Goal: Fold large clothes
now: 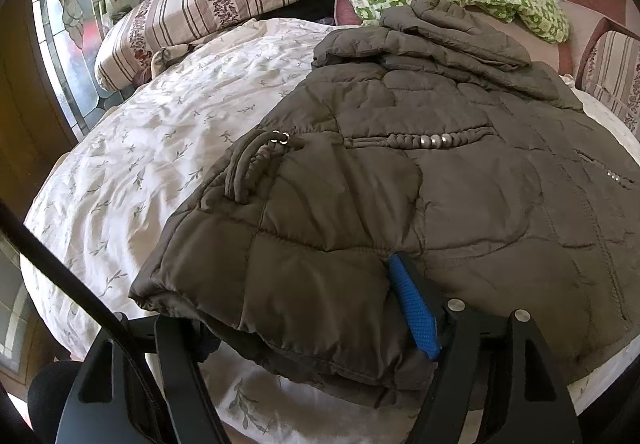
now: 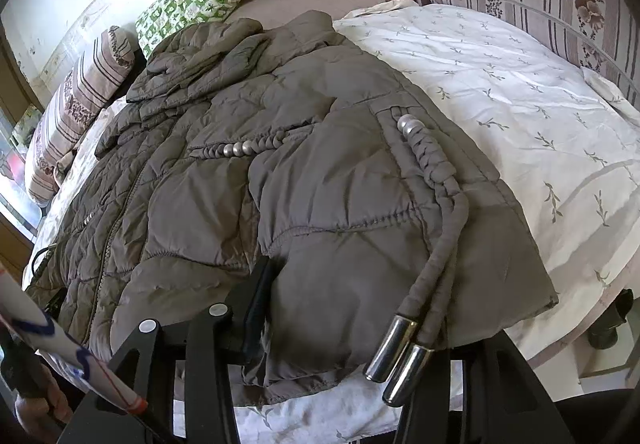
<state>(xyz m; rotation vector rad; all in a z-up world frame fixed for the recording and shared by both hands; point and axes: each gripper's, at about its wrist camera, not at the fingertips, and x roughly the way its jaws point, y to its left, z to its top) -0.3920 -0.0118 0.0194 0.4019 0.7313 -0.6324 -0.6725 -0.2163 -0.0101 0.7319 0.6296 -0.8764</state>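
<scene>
**newbie_rigs:** Where were you at with the folding when you grabbed these?

**me:** I had both grippers on the near hem. The left gripper (image 1: 316, 308) was clamped on the brown quilted jacket (image 1: 440, 180): its blue pad sat on top of the fabric at the bottom centre of the left view, and the hem bunched between the fingers. The right gripper (image 2: 352, 308) had the hem edge between its fingers too, but I couldn't tell if it was really pinching. The jacket lay on the floral bedspread (image 1: 132, 148), filling the middle of both views, with its sleeves seemingly tucked in near the collar at upper centre. I'd guess the bottom-to-top fold was still left.

**newbie_rigs:** Any brand tag?

**me:** None readable. Just the drawcords (image 2: 404, 348) with metal tips, lower right.
</scene>
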